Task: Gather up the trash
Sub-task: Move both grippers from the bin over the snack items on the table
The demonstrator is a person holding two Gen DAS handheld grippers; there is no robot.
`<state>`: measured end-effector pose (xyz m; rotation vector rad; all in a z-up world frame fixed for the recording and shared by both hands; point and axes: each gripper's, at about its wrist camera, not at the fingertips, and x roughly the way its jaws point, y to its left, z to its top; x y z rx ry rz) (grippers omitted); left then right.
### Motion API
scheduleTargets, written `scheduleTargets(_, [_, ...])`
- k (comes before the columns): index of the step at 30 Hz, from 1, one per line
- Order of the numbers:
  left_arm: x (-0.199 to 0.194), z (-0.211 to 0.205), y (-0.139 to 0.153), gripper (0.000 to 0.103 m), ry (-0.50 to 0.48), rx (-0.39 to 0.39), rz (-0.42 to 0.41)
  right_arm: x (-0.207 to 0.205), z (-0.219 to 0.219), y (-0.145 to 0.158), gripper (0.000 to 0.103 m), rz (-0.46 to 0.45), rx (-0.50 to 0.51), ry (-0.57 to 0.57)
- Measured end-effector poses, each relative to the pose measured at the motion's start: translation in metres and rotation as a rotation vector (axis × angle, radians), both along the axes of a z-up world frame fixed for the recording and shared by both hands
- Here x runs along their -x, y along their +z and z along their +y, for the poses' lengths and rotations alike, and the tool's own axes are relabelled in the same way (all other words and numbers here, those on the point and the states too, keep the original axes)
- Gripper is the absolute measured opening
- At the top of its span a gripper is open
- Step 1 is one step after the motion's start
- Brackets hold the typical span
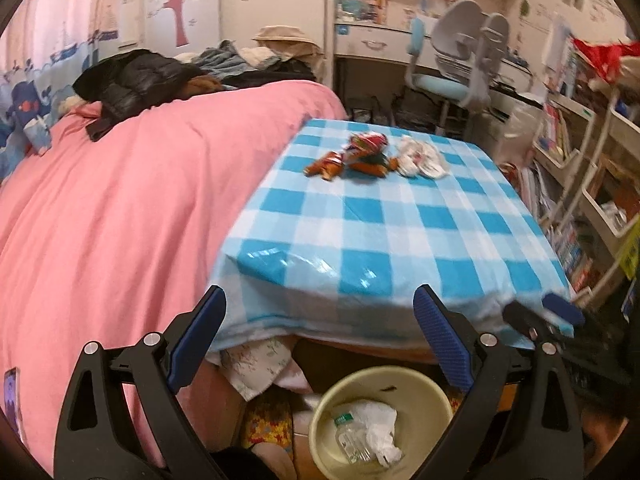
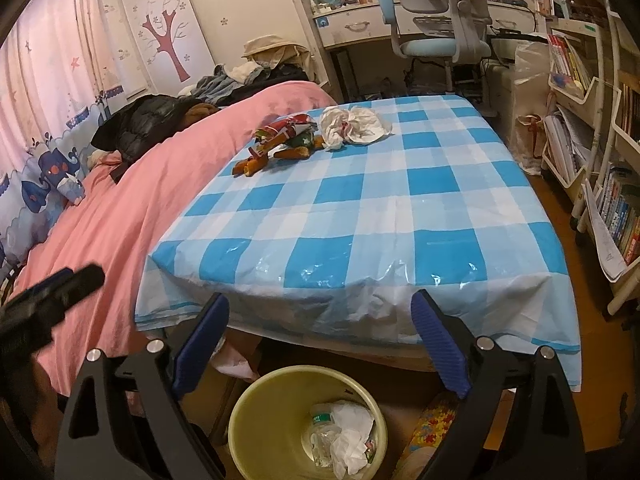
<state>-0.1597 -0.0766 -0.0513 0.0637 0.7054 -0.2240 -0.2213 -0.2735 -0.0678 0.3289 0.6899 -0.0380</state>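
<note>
We are in a child's bedroom at home. Left of our jaws lies a bed under a pink cotton cover [image 1: 120,208], with a heap of dark jackets and clothes [image 1: 136,80] at its far end. Beyond it hang pale pink curtains printed with blue whales and boats [image 2: 44,120], beside a white wall panel with a pink tree sticker [image 2: 166,42]. Far ahead stands a white study desk with a drawer [image 2: 352,26] and a grey-and-blue ergonomic child's chair [image 2: 436,20]. To the right, white tiered shelves packed with books [image 2: 600,160] line the wall.
</note>
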Motion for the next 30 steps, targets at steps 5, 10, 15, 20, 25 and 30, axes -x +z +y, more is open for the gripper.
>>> scheduleTargets(5, [-0.033, 0.008, 0.012, 0.091, 0.029, 0.015, -0.009, -0.007, 0.001, 0.004, 0.088, -0.003, -0.017, 0.009])
scheduleTargets(10, [-0.065, 0.01, 0.013, 0.091, 0.047, 0.034, 0.015, -0.018, -0.001, 0.012, 0.088, -0.008, -0.032, 0.009])
scheduleTargets(15, [-0.103, 0.009, 0.009, 0.091, 0.047, 0.02, 0.044, -0.045, -0.007, 0.034, 0.088, -0.023, 0.002, 0.029])
scheduleTargets(20, [-0.138, 0.012, 0.004, 0.091, 0.078, 0.023, 0.058, -0.077, -0.013, 0.056, 0.088, -0.046, 0.079, 0.066])
scheduleTargets(25, [-0.172, 0.008, -0.007, 0.091, 0.094, 0.022, 0.082, -0.098, -0.028, 0.048, 0.088, -0.032, -0.007, 0.039])
scheduleTargets(30, [-0.204, -0.011, -0.021, 0.091, 0.06, -0.03, 0.104, -0.11, -0.02, 0.042, 0.088, -0.002, -0.047, 0.089])
